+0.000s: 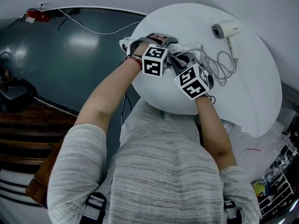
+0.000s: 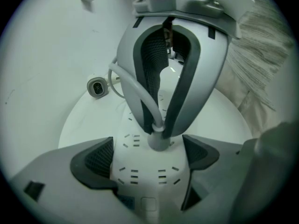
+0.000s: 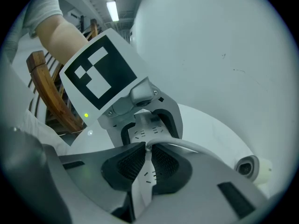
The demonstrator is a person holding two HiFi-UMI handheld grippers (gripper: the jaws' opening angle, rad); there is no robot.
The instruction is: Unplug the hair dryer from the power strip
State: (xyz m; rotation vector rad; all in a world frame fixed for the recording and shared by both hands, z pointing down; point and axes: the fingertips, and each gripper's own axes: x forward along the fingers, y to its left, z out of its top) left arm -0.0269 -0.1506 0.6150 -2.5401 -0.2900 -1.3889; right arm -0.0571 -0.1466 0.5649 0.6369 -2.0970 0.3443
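Note:
A white power strip [image 2: 140,176] lies on the round white table [image 1: 252,101]. My left gripper [image 2: 147,155] straddles it, with both dark pads pressed against its long sides. In the left gripper view my right gripper [image 2: 159,132] faces the camera, jaws shut on the grey plug [image 2: 159,143] seated in the strip. The plug's cord [image 2: 133,94] rises between those jaws. In the right gripper view my right gripper [image 3: 145,164] shows its pads nearly together on the plug, and the cord [image 3: 191,147] runs right toward the hair dryer [image 3: 250,165]. The white dryer [image 1: 226,31] lies at the table's far right.
The dryer's cord lies in loose coils [image 1: 219,66] between the strip and the dryer. A wooden chair [image 1: 42,181] stands at the left beside the person. A thin white cable [image 1: 93,31] and a red item [image 1: 35,16] lie on the dark floor.

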